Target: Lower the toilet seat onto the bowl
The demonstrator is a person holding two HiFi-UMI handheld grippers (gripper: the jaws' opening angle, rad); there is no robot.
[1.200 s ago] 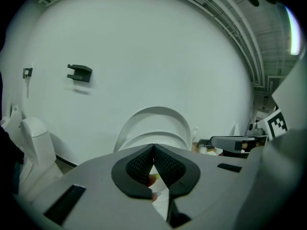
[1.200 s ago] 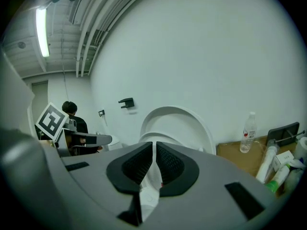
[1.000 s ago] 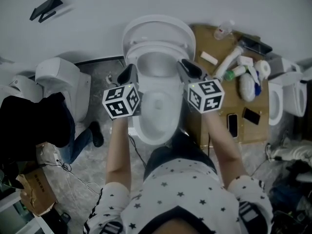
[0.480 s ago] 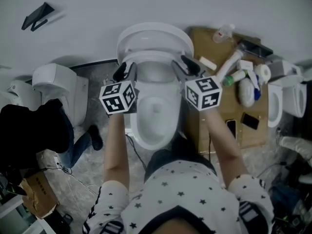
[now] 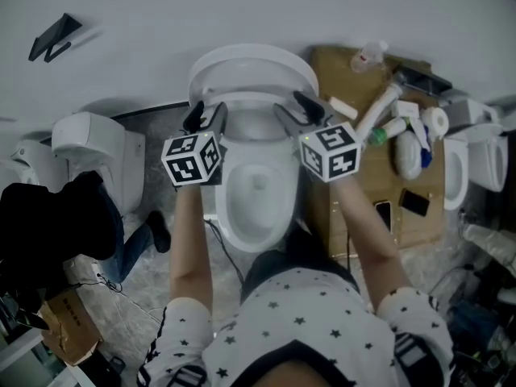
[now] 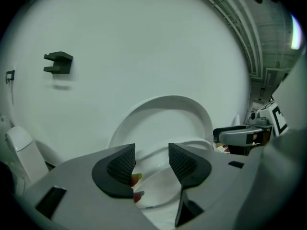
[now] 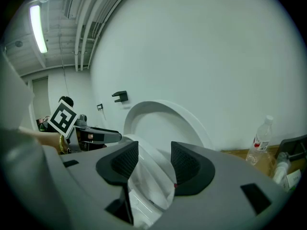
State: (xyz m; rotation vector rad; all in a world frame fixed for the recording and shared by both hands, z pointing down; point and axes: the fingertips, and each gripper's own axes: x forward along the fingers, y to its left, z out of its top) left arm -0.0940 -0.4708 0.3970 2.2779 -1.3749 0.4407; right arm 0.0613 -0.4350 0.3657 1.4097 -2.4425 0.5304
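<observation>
Left tool (image 5: 206,115) and right tool (image 5: 295,107), jaws just opened apart, press on nothing; ease both straight back off the seat (image 5: 228,212).

clear above the bowl (image 5: 256,185); blocked behind by upright lid (image 5: 251,61) and wall (image 5: 242,6), right by cluttered board (image 5: 339,63), left by white fixture (image 5: 97,139).

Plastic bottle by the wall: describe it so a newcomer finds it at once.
Right of the white toilet lies a brown board strewn with items. At its far edge by the wall stands the plastic bottle, the only see-through thing beside white tubes.
</observation>
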